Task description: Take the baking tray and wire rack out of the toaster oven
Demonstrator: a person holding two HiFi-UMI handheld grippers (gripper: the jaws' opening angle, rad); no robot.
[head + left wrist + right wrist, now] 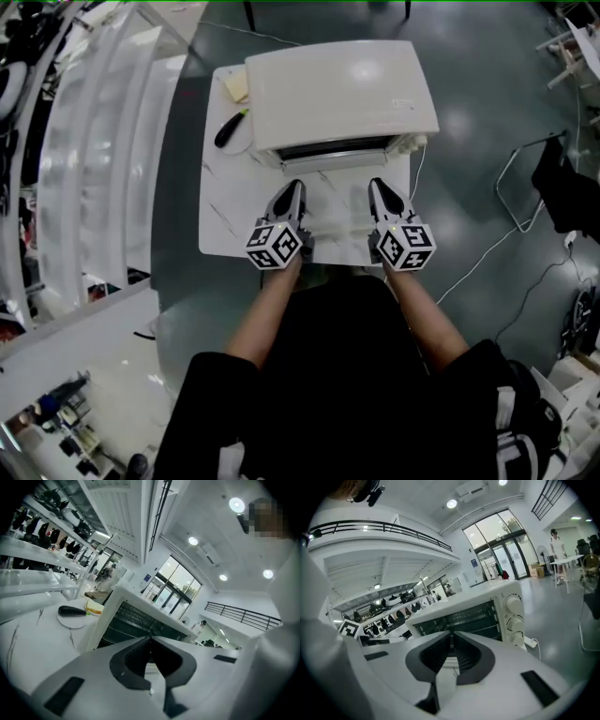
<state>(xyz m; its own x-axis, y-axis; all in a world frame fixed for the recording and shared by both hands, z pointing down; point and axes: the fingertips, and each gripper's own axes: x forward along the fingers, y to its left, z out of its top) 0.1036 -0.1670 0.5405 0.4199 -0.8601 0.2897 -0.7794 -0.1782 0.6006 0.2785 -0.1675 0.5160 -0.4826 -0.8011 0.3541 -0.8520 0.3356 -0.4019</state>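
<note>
Fingers (435, 652) together (empty), L gripper (296, 186), R gripper (377, 184) | 1 toaster oven (342, 94) | 3 knobs (516, 622)

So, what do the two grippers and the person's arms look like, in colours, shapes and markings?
The left gripper and the right gripper look alike: pale grey shells tapering to narrow tips, with dark ribbed pads inside. Each carries a cube of black-and-white square markers at its rear. The person wears a black top whose sleeves leave the forearms bare.
</note>
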